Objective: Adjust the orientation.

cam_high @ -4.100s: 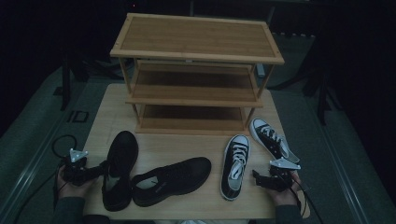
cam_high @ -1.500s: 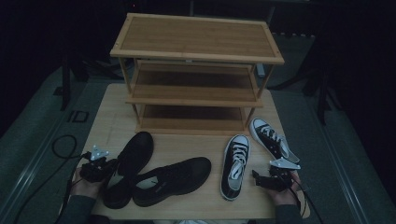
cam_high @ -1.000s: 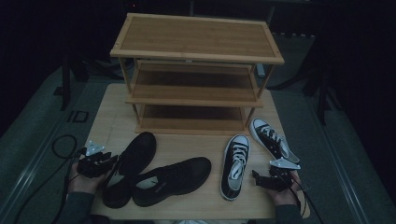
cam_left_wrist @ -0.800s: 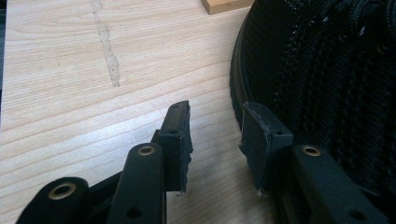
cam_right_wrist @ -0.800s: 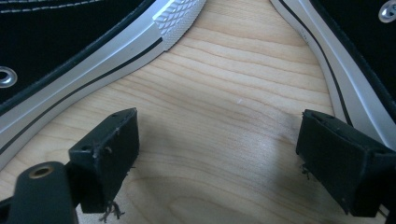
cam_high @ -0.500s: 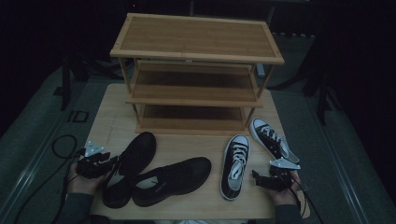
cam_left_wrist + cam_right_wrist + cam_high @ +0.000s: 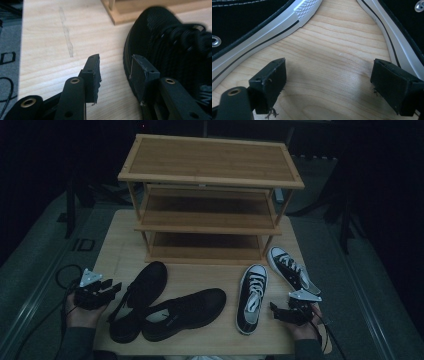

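Two black shoes lie at the table's front left: one (image 7: 142, 295) angled toward the rack, the other (image 7: 185, 312) lying across in front of it. My left gripper (image 7: 114, 289) sits just left of the angled shoe. In the left gripper view the gripper (image 7: 115, 65) is open with bare table between the jaws, which have just been opening; the black shoe (image 7: 170, 50) lies right beside the right-hand jaw. Two black-and-white sneakers (image 7: 252, 297) (image 7: 290, 267) lie at the front right. My right gripper (image 7: 274, 309) (image 7: 329, 75) rests open between them, over bare wood.
A three-tier wooden shoe rack (image 7: 210, 185) stands at the back of the light wooden table (image 7: 120, 240), and its base edge (image 7: 140, 12) shows ahead of the left gripper. White sneaker soles (image 7: 249, 30) (image 7: 397, 32) flank the right gripper. Dark floor surrounds the table.
The left black shoe has swung from pointing straight back to angling right toward the rack. The left gripper came in to the shoe, then drew slightly left. The right hand stayed put.
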### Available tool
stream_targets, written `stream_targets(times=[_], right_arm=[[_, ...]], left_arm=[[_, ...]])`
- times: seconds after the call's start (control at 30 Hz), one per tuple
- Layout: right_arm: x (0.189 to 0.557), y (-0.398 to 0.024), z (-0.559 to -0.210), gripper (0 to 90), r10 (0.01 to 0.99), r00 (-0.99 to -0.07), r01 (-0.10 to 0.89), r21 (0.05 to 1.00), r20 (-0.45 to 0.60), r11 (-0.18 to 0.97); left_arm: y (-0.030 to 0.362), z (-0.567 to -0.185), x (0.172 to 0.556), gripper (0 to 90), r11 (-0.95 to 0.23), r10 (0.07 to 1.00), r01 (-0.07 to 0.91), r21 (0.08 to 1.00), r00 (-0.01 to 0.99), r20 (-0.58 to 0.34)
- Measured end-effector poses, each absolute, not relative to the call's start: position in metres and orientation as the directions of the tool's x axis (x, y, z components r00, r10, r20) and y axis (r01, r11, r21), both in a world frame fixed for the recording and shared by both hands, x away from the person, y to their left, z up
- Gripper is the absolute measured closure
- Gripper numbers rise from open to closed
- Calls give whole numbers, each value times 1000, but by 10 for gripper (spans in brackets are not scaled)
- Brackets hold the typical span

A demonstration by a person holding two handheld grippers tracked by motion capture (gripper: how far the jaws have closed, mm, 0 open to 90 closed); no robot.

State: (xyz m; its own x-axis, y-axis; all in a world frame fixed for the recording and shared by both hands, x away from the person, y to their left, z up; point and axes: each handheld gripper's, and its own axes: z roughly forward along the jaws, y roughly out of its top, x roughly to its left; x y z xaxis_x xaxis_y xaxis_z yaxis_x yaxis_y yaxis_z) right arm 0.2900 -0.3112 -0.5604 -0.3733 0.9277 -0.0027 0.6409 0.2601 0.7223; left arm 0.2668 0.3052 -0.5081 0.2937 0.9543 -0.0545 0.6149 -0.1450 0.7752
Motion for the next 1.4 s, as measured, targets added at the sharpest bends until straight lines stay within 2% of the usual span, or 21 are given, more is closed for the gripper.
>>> stream_targets(times=[0.4, 1.4], right_arm=[[290, -311, -560, 131, 929, -369, 643, 721, -3, 257], [290, -310, -560, 132, 930, -367, 643, 722, -1, 255]], left_arm=[[296, -462, 254, 542, -144, 943, 567, 811, 328, -62], [273, -439, 246, 503, -199, 915, 555, 808, 401, -51]])
